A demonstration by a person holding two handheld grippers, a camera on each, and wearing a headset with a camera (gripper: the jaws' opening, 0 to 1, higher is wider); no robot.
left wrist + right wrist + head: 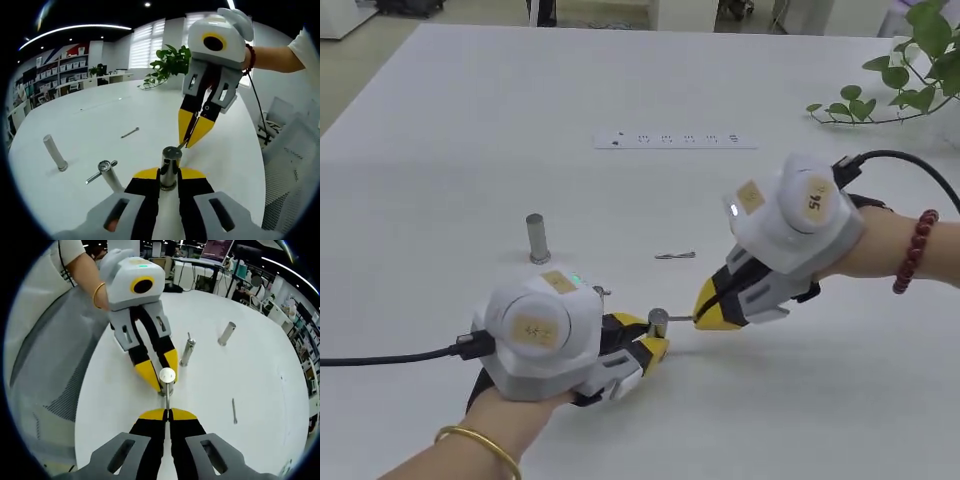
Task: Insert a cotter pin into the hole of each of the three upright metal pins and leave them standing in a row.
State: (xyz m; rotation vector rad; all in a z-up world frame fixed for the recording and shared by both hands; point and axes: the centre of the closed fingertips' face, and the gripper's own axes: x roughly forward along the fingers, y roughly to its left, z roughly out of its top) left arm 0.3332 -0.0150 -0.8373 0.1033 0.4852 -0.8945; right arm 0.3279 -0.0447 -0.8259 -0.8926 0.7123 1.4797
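My left gripper (170, 176) is shut on an upright metal pin (170, 161) standing on the white table (470, 120). Opposite it, my right gripper (167, 413) is shut on a thin cotter pin (167, 399) whose tip meets the top of that metal pin (167, 375). In the head view the left gripper (655, 346) and right gripper (705, 308) face each other near the front. A second metal pin (107, 172) stands close by with a cotter pin through it. A third, bare metal pin (537, 238) stands further left. One loose cotter pin (675, 256) lies on the table.
A white power strip (675, 140) lies across the middle of the table. A leafy plant (910, 70) hangs over the far right corner. Cables trail from both grippers. Open tabletop stretches behind the pins.
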